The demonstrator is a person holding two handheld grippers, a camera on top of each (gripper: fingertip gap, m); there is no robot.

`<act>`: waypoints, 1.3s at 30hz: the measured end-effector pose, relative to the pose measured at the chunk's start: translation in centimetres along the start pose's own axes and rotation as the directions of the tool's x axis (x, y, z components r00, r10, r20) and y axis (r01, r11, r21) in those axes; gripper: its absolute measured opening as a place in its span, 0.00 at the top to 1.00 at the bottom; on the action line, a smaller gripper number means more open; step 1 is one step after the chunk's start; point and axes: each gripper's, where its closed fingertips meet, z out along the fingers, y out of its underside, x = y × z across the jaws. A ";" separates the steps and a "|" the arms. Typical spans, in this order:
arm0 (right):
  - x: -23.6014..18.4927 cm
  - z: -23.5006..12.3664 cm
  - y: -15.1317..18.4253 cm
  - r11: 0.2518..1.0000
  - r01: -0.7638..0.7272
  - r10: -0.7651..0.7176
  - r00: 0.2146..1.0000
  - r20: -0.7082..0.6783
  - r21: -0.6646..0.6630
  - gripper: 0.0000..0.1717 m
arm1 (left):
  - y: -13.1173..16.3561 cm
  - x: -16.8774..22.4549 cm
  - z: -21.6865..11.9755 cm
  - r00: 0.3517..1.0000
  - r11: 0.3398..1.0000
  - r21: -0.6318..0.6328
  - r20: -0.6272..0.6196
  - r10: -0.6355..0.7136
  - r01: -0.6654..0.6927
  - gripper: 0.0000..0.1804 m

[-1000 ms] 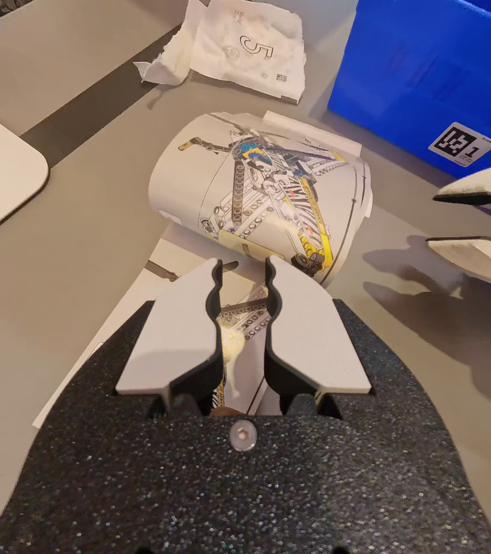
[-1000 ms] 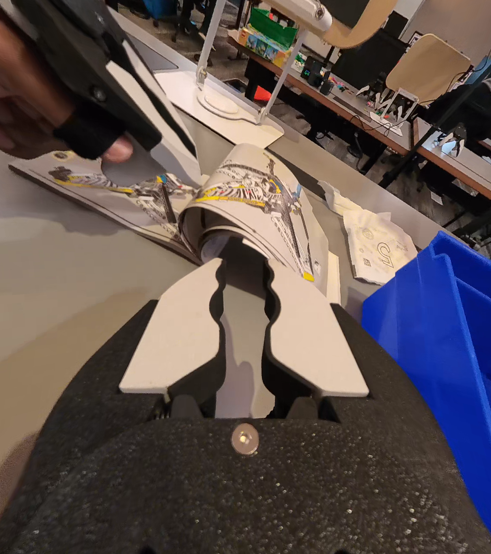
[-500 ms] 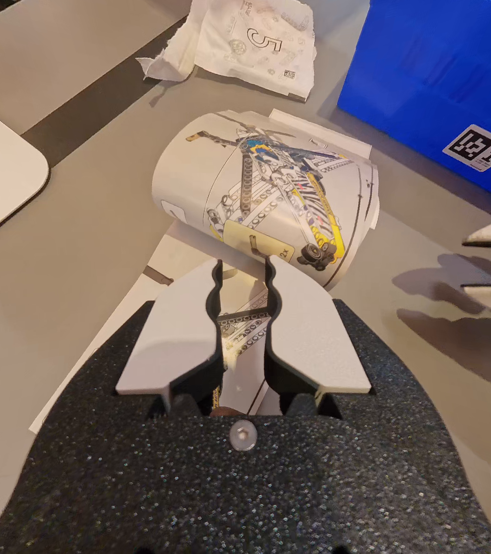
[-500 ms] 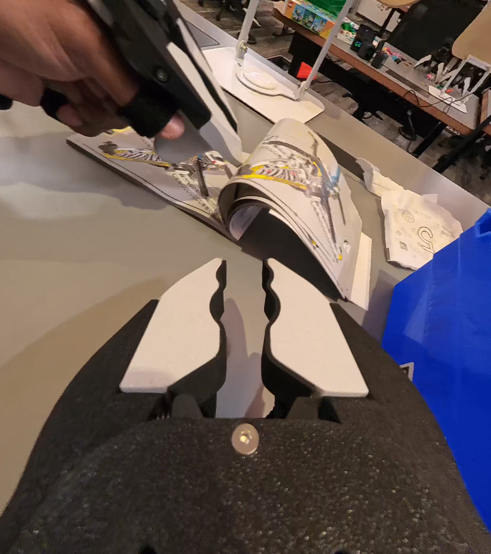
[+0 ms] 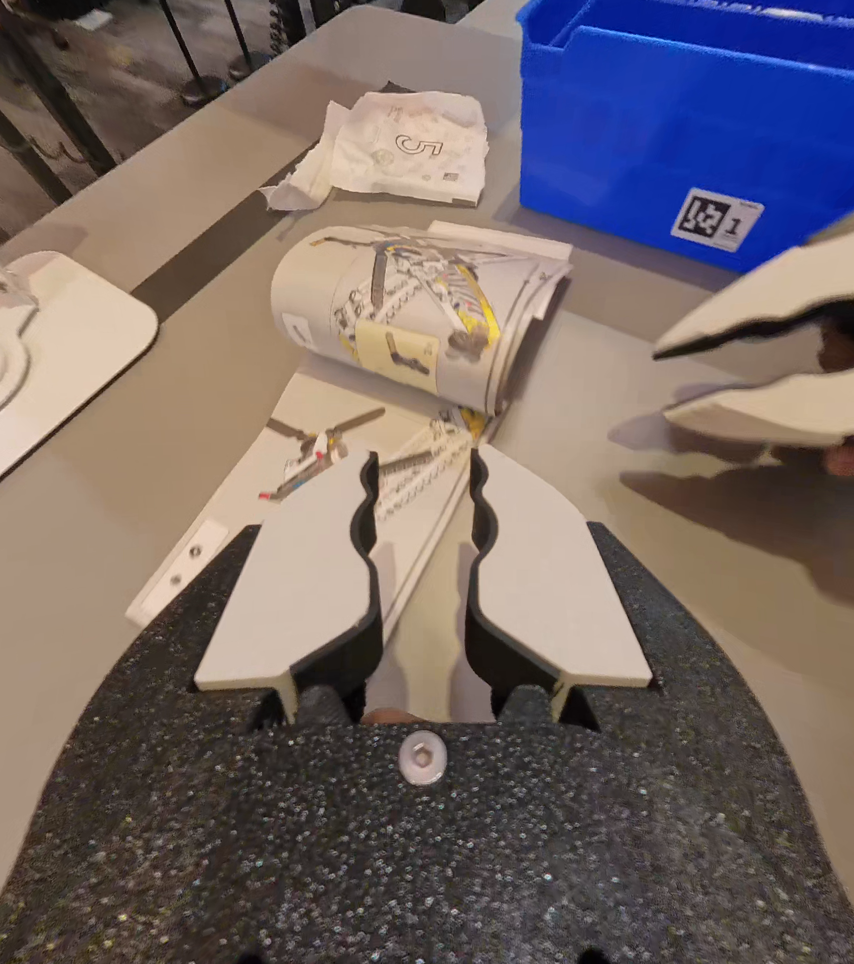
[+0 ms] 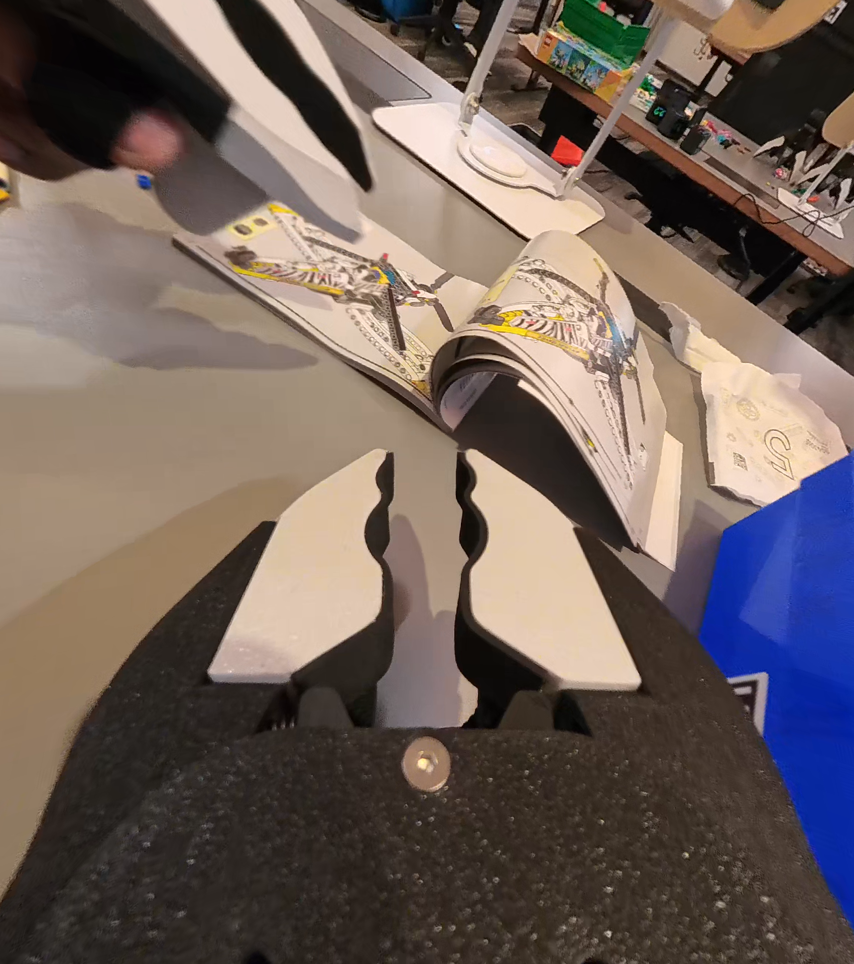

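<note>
Grey tabletop fills both views, with desks, chairs and clutter of a workroom behind it in the right wrist view. At the far left of the left wrist view sits a white lamp base, flat on the table. Just right of it an open instruction booklet lies on the grey surface, its near page flat and its far pages curled up into a loose roll. The left gripper hangs above the flat page with its jaws parted by a moderate gap and nothing between them; the printed page shows through the gap, and the curled roll lies just beyond the fingertips. Behind the roll is a torn white paper bag, and to the right of that a blue bin with a square marker label. Farthest right, the right gripper is level with the booklet's open edge, well clear of the paper, its jaws narrowly parted over bare table and gripping nothing. In its own view the arch of curled pages lies just ahead and to the right of its fingertips, not touching them.
</note>
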 end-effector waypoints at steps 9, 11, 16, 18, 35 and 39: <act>-3.7 1.3 -1.7 0.998 -0.020 0.011 0.987 0.162 0.054 0.87 | 4.9 -5.8 -17.3 0.951 0.986 0.095 0.292 0.101 -0.134 0.82; -5.4 1.7 -2.9 0.997 -0.010 -0.007 0.975 0.221 0.073 0.87 | 7.0 -9.4 -21.4 0.923 0.992 0.048 0.372 0.094 -0.120 0.82; -10.4 3.1 -5.4 0.995 0.060 -0.084 0.940 0.331 0.083 0.87 | 12.6 -16.3 -25.6 0.886 0.997 0.016 0.457 -0.079 0.081 0.82; -12.4 3.6 -6.1 0.994 0.073 -0.099 0.922 0.375 0.083 0.87 | 14.1 -17.6 -25.3 0.878 0.992 0.021 0.465 -0.117 0.121 0.81; -20.7 9.0 -8.0 0.974 0.219 -0.214 0.825 0.523 0.053 0.88 | 17.6 -18.3 -23.8 0.879 0.973 0.123 0.419 -0.228 0.194 0.81; -20.3 8.5 -8.3 0.983 0.165 -0.182 0.822 0.540 0.081 0.88 | 17.0 -16.7 -23.8 0.922 0.978 0.114 0.331 -0.202 0.173 0.77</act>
